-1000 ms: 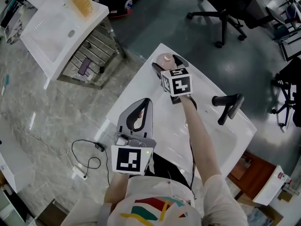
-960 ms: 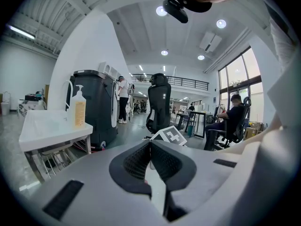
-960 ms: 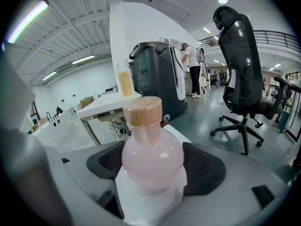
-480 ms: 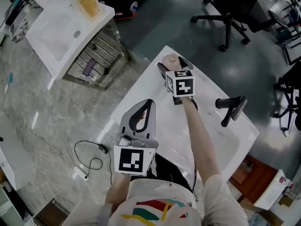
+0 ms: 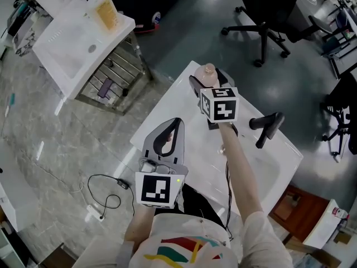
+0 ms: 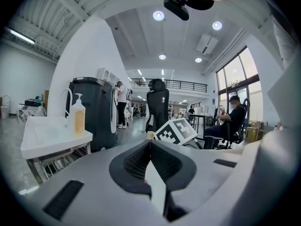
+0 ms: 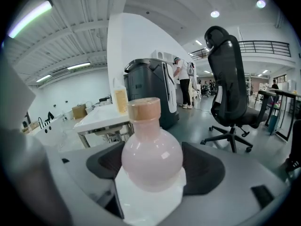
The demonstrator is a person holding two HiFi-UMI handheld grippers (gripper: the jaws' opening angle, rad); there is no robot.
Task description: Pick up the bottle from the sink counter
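Jaws of right gripper [image 5: 208, 78]: part-way open, with the dark pads pressed against both sides of the bottle [image 7: 152, 160] and holding it.
Jaws of left gripper [image 5: 175, 121]: shut tip to tip, with nothing between them.
Bottle: round-bellied, pale pink and glossy, with a tan cap. It stands upright between the right gripper's pads, the neck and cap rising above them.
Bottle location: over the far corner of the sink counter [image 5: 181, 108]. Whether its base rests on the white top or is clear of it cannot be told.
Left gripper position: over the near left edge of the same counter, well apart from the bottle, pointing away from the person.
Sink counter: white, with a sunken basin [image 5: 268, 163] on the person's right and a black faucet [image 5: 266, 126] at the basin's far rim.
Second washstand [image 5: 67, 49]: white, standing on the floor to the upper left, well apart from the counter.
On that washstand: a pump dispenser [image 6: 78, 119] of amber liquid, upright at the back edge.
Floor: an office chair [image 5: 268, 13] beyond the counter, and a black cable [image 5: 106, 187] on the marble near the left gripper.
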